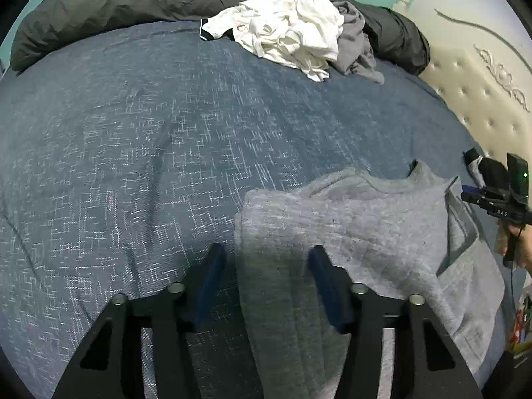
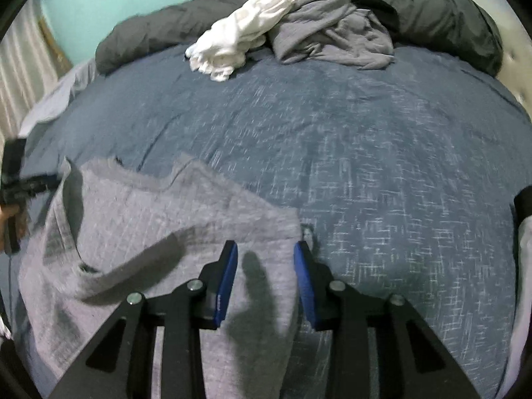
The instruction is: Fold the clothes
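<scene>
On the blue bed (image 1: pixel 133 133) the grey garment (image 1: pixel 349 219) lies spread flat for folding, left gripper (image 1: pixel 266 259) and right gripper (image 2: pixel 266 252) straddling opposite side edges, jaws partly open, pinching nothing, seemingly poised to grip.

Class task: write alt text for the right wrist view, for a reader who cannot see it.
The right gripper hangs with open jaws over the edge of a grey garment spread on a blue patterned bedcover. A heap of white and grey clothes lies at the far side against a dark rolled duvet.
</scene>
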Motion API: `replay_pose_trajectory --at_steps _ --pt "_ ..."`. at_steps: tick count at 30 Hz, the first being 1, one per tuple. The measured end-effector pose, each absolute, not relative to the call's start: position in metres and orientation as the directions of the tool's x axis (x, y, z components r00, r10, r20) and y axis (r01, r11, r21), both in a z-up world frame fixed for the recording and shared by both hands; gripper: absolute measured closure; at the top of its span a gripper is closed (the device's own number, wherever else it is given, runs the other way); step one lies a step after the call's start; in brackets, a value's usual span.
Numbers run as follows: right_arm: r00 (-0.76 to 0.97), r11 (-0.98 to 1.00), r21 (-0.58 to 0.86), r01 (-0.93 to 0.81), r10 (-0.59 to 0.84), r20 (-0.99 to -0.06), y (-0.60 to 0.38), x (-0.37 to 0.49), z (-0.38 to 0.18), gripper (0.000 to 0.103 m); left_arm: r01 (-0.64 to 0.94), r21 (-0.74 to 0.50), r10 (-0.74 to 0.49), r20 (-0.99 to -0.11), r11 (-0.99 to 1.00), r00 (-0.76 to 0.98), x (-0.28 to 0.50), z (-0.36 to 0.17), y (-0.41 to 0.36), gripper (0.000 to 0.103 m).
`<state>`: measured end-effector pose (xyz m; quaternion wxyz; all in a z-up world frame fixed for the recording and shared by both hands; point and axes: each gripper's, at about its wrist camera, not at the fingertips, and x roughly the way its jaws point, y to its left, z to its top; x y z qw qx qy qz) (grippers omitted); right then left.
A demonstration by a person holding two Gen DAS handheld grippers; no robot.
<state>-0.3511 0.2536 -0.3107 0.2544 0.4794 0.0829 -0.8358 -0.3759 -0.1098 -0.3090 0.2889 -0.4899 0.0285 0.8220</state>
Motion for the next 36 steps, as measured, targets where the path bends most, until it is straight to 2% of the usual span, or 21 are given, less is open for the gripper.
replay_pose_trajectory --at_steps 1,3,4,7,9,13,19,21,22,25,31,34,36 --pt "-0.409 -0.856 0.091 0.510 -0.335 -0.849 0.251 -0.351 -0.313 0.068 -0.507 -0.232 0.445 -0.824 -0.830 -0.352 -0.376 -0.309 -0.108 0.060" --pt "-0.412 -0.856 0.066 0.513 -0.313 -0.855 0.247 -0.350 -0.318 0.068 -0.514 -0.224 0.441 -0.826 -0.828 -0.350 -0.377 -0.310 -0.106 0.077" --pt "-0.418 -0.857 0.051 0.513 -0.301 -0.857 0.246 -0.349 -0.320 0.069 -0.516 -0.222 0.440 -0.827 -0.827 -0.350 -0.377 -0.310 -0.105 0.080" --pt "-0.432 -0.863 0.012 0.505 -0.265 -0.862 0.245 -0.349 -0.324 0.094 -0.517 -0.232 0.451 -0.822 -0.824 -0.349 -0.377 -0.309 -0.107 0.086" --pt "-0.440 -0.866 0.014 0.499 -0.268 -0.857 0.248 -0.350 -0.322 0.099 -0.509 -0.250 0.466 -0.810 -0.823 -0.356 -0.376 -0.306 -0.112 0.089" --pt "-0.480 -0.872 0.012 0.490 -0.281 -0.831 0.257 -0.347 -0.310 0.101 -0.501 -0.283 0.501 -0.778 -0.818 -0.379 -0.369 -0.294 -0.122 0.089" --pt "-0.566 -0.903 0.042 0.427 -0.303 -0.767 0.285 -0.343 -0.285 0.101 -0.431 -0.404 0.570 -0.723 -0.807 -0.390 -0.366 -0.285 -0.152 0.090" --pt "-0.579 -0.922 0.060 0.383 -0.290 -0.762 0.295 -0.347 -0.284 0.101 -0.388 -0.444 0.580 -0.714 -0.808 -0.392 -0.371 -0.290 -0.161 0.094" --pt "-0.585 -0.930 0.067 0.361 -0.282 -0.761 0.298 -0.348 -0.285 0.101 -0.363 -0.457 0.579 -0.712 -0.812 -0.398 -0.372 -0.293 -0.166 0.101" --pt "-0.573 -0.943 0.071 0.327 -0.257 -0.778 0.296 -0.356 -0.292 0.101 -0.315 -0.469 0.562 -0.732 -0.825 -0.385 -0.379 -0.305 -0.172 0.100" --pt "-0.474 -0.941 0.093 0.324 -0.247 -0.845 0.281 -0.368 -0.320 0.100 -0.358 -0.422 0.543 -0.750 -0.833 -0.378 -0.378 -0.306 -0.159 0.100" --pt "-0.516 -0.952 0.128 0.279 -0.261 -0.816 0.289 -0.364 -0.312 0.097 -0.348 -0.403 0.522 -0.758 -0.846 -0.392 -0.378 -0.305 -0.160 0.095" --pt "-0.542 -0.954 0.137 0.267 -0.266 -0.797 0.292 -0.360 -0.303 0.090 -0.338 -0.379 0.497 -0.767 -0.861 -0.406 -0.374 -0.302 -0.159 0.081"
